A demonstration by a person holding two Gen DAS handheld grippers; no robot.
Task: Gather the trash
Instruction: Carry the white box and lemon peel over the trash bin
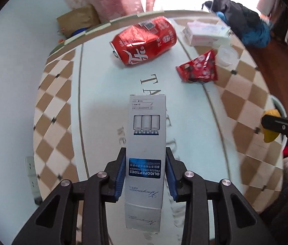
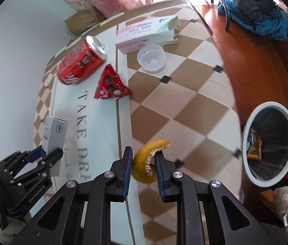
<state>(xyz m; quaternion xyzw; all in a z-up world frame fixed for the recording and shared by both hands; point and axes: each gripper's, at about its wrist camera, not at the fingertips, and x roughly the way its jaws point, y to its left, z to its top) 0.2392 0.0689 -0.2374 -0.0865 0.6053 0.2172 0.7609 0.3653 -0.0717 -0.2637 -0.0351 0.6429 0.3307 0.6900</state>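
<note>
My left gripper (image 1: 145, 153) is shut on a tall white carton (image 1: 146, 143) and holds it above the table; it also shows in the right wrist view (image 2: 53, 134). My right gripper (image 2: 143, 153) is shut on a yellow fruit peel (image 2: 147, 163), above the table's right side. A dented red cola can (image 1: 144, 40) lies on its side at the far end, also in the right wrist view (image 2: 80, 61). A red snack wrapper (image 1: 200, 67) lies to its right, also in the right wrist view (image 2: 110, 85). A white-rimmed trash bin (image 2: 270, 143) with a black liner stands on the floor to the right.
The table (image 2: 174, 94) has a checkered cloth with a pale centre strip. A pink-and-white box (image 2: 144, 34) and a clear plastic cup (image 2: 151, 57) sit at the far right of it. A chair with dark and blue clothes (image 2: 254, 10) stands beyond. A brown paper bag (image 1: 78, 20) stands by the wall.
</note>
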